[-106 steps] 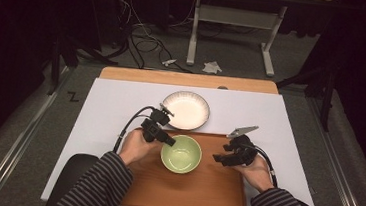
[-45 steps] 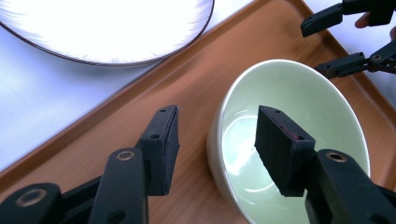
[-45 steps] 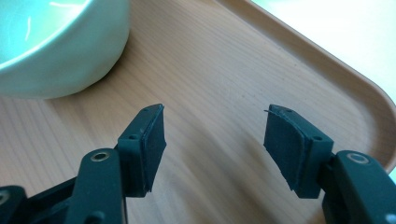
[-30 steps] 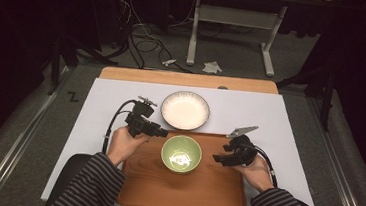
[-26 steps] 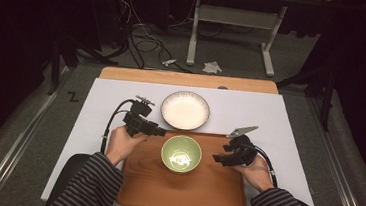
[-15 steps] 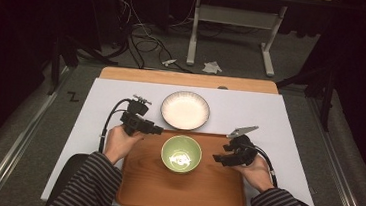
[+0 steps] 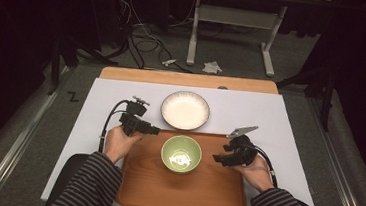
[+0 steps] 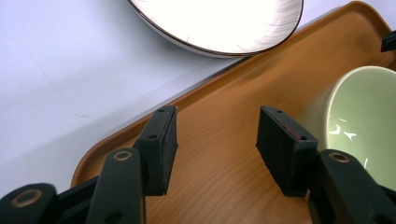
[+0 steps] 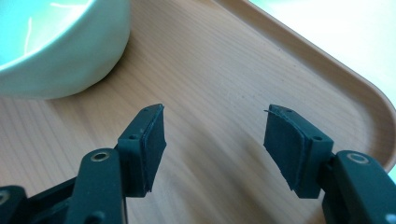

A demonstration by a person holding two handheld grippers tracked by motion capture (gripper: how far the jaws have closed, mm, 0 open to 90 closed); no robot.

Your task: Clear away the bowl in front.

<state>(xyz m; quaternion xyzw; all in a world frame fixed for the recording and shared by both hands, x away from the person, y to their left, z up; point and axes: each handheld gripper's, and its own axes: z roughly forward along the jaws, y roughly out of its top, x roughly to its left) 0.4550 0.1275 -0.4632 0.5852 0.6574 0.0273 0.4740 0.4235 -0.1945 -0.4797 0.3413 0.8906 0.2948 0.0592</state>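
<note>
A pale green bowl (image 7: 181, 154) stands on the wooden tray (image 7: 183, 193), toward its far edge. My left gripper (image 7: 154, 129) hovers over the tray's far left corner, pointing right at the bowl and a little apart from it. Its jaws have just been opening and nothing is between them. In the left gripper view the gripper (image 8: 217, 116) is open above bare tray (image 8: 280, 70), with the bowl (image 8: 364, 126) at the right. My right gripper (image 7: 216, 158) sits right of the bowl, open. In the right gripper view it (image 9: 215, 114) spans bare tray (image 9: 224, 60), with the bowl (image 9: 60, 51) at upper left.
A white ribbed plate (image 7: 185, 110) lies on the white table cover (image 7: 270, 115) just beyond the tray; its rim (image 8: 219, 23) shows in the left gripper view. The tray's raised rim (image 9: 355, 88) runs close to my right gripper. Cables trail from both grippers.
My left gripper, which was at the bowl's left rim, has drawn back to the left and slightly away from the person. The bowl and my right gripper have stayed put.
</note>
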